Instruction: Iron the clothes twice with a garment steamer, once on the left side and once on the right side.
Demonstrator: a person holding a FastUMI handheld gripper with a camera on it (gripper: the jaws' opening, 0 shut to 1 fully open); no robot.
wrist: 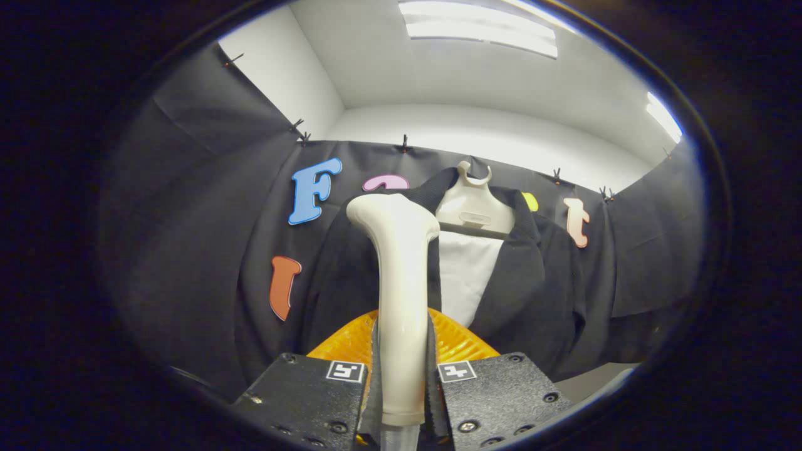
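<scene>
Two fingers of my gripper (401, 376) press on the steamer (400, 294) handle (cream, upright), its head before the dark jacket (532, 282) on its hanger (473, 207).

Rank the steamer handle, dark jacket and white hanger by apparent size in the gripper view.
1. Dark jacket, spreading widest.
2. Steamer handle, clamped in the tool; its nearness to the camera enlarges it.
3. White hanger, smallest, partly covered by the jacket.
</scene>
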